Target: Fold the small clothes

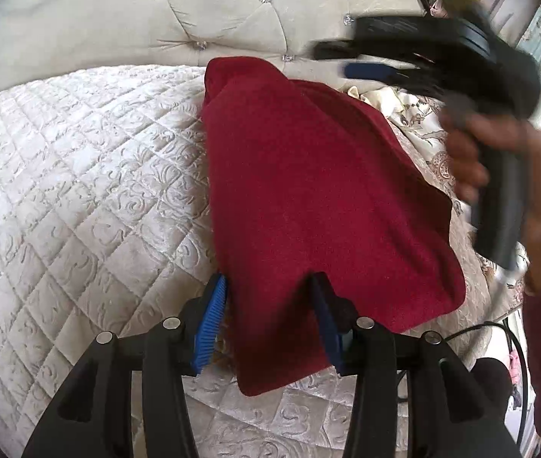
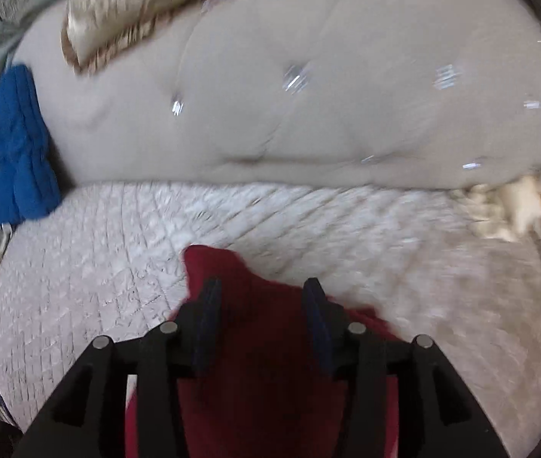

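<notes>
A dark red cloth (image 1: 316, 191) lies spread on the white quilted bed (image 1: 79, 191). My left gripper (image 1: 270, 286) is open, its blue pads (image 1: 211, 316) on either side of the cloth's near edge. The right gripper (image 1: 331, 61) shows blurred at the upper right of the left wrist view, held in a hand above the cloth's far corner. In the right wrist view my right gripper (image 2: 260, 290) is open above the red cloth (image 2: 255, 381), nothing between its pads (image 2: 316, 328). That view is motion-blurred.
A beige tufted headboard (image 2: 308, 114) stands behind the bed. A blue knitted garment (image 2: 18, 145) lies at the left by the headboard. A patterned beige blanket (image 1: 434, 145) lies to the right of the cloth. A black cable (image 1: 514, 343) hangs at the lower right.
</notes>
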Motion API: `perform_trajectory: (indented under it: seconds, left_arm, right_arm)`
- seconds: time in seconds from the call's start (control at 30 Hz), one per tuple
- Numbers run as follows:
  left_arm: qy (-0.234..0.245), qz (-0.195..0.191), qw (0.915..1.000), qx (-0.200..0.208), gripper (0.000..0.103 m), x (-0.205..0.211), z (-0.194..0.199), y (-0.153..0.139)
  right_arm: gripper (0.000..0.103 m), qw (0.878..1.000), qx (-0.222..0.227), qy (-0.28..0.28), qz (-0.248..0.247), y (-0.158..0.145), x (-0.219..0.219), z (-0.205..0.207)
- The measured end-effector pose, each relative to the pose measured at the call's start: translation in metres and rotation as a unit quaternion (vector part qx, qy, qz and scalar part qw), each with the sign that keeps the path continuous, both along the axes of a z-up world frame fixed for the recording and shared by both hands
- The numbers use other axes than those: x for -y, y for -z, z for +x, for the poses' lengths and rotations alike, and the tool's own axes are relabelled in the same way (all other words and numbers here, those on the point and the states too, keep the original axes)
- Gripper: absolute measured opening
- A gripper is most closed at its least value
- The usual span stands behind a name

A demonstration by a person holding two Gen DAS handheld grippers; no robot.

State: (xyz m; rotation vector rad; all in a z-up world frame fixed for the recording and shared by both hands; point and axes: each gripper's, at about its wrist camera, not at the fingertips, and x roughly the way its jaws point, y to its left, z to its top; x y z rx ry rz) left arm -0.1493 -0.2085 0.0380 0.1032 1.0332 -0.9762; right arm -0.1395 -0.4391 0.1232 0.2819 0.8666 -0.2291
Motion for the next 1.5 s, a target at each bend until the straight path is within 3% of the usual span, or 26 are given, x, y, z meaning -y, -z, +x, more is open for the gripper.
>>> perform_trajectory:
  seconds: [0.07, 0.13, 0.17, 0.2, 0.3, 0.37, 0.43, 0.5, 0.57, 0.67, 0.73, 0.77, 0.83, 0.9, 1.03, 1.23, 1.33, 1.4, 1.47, 1.5]
  left_arm:
    - [-0.004, -0.002, 1.0, 0.005, 0.023, 0.0, -0.003, -0.004]
    - [-0.006, -0.008, 0.9999, 0.01, 0.023, -0.002, -0.005, -0.008]
    - [-0.009, -0.012, 0.9998, 0.014, 0.023, -0.003, -0.005, -0.01]
    - [-0.012, -0.015, 0.9997, 0.017, 0.024, -0.004, -0.004, -0.011]
    - [-0.02, -0.026, 0.9993, 0.016, 0.027, -0.007, -0.003, -0.013]
    - [-0.026, -0.028, 0.9991, 0.017, 0.027, -0.009, -0.001, -0.014]
    - [-0.029, -0.024, 0.9991, 0.017, 0.028, -0.008, 0.0, -0.012]
    - [-0.031, -0.025, 0.9992, 0.012, 0.028, -0.008, 0.002, -0.011]
    - [-0.029, -0.024, 0.9992, 0.015, 0.028, -0.005, 0.003, -0.009]
    - [-0.028, -0.023, 0.9991, 0.022, 0.028, -0.001, 0.002, -0.007]
    - [-0.028, -0.023, 0.9991, 0.022, 0.028, 0.0, 0.002, -0.006]
    - [-0.029, -0.024, 0.999, 0.023, 0.028, -0.001, 0.001, -0.006]
    - [-0.032, -0.023, 0.9989, 0.026, 0.028, -0.003, -0.002, -0.007]
    - [-0.03, -0.022, 0.9988, 0.031, 0.029, -0.003, -0.002, -0.007]
    - [-0.034, -0.015, 0.9988, 0.031, 0.031, 0.002, 0.0, -0.005]
    - [-0.037, -0.015, 0.9987, 0.032, 0.031, 0.001, 0.0, -0.007]
    - [-0.041, -0.017, 0.9985, 0.033, 0.031, 0.0, 0.002, -0.008]
    - [-0.043, -0.018, 0.9984, 0.033, 0.031, 0.0, 0.002, -0.008]
    - [-0.044, -0.02, 0.9984, 0.031, 0.031, 0.0, 0.002, -0.008]
    - [-0.044, -0.021, 0.9983, 0.032, 0.031, 0.0, 0.002, -0.008]
  right_arm:
    - [0.047, 1.0, -0.012, 0.01, -0.005, 0.004, 0.009, -0.02]
    - [0.045, 0.997, -0.063, 0.039, -0.031, 0.027, 0.019, -0.032]
    - [0.032, 0.994, -0.081, 0.054, -0.043, 0.037, 0.024, -0.035]
    - [0.029, 0.992, -0.093, 0.07, -0.048, 0.052, 0.032, -0.042]
    - [0.029, 0.994, -0.049, 0.092, 0.03, 0.056, 0.05, -0.064]
    - [0.03, 0.994, -0.029, 0.099, 0.044, 0.041, 0.05, -0.077]
    - [0.034, 0.993, -0.013, 0.105, 0.05, 0.028, 0.046, -0.092]
    - [0.056, 0.992, 0.007, 0.097, 0.084, 0.019, 0.039, -0.107]
    - [0.068, 0.99, 0.015, 0.084, 0.109, 0.017, 0.027, -0.123]
    - [0.068, 0.992, -0.008, 0.059, 0.116, 0.031, 0.004, -0.126]
    - [0.056, 0.993, -0.036, 0.046, 0.105, 0.045, -0.006, -0.123]
    - [0.031, 0.993, -0.04, 0.039, 0.1, 0.047, -0.01, -0.123]
    - [0.024, 0.996, -0.016, 0.042, 0.082, 0.038, -0.015, -0.134]
    - [0.022, 0.995, -0.004, 0.052, 0.088, 0.035, -0.016, -0.144]
    - [0.021, 0.996, -0.039, 0.056, 0.065, 0.06, -0.019, -0.143]
    - [0.022, 0.996, -0.033, 0.053, 0.065, 0.043, -0.025, -0.15]
    - [0.029, 0.994, -0.021, 0.065, 0.08, 0.034, -0.023, -0.154]
    - [0.051, 0.993, -0.001, 0.082, 0.081, 0.024, -0.02, -0.159]
    - [0.065, 0.993, 0.017, 0.089, 0.081, 0.016, -0.017, -0.161]
    - [0.065, 0.993, 0.016, 0.089, 0.08, 0.015, -0.015, -0.159]
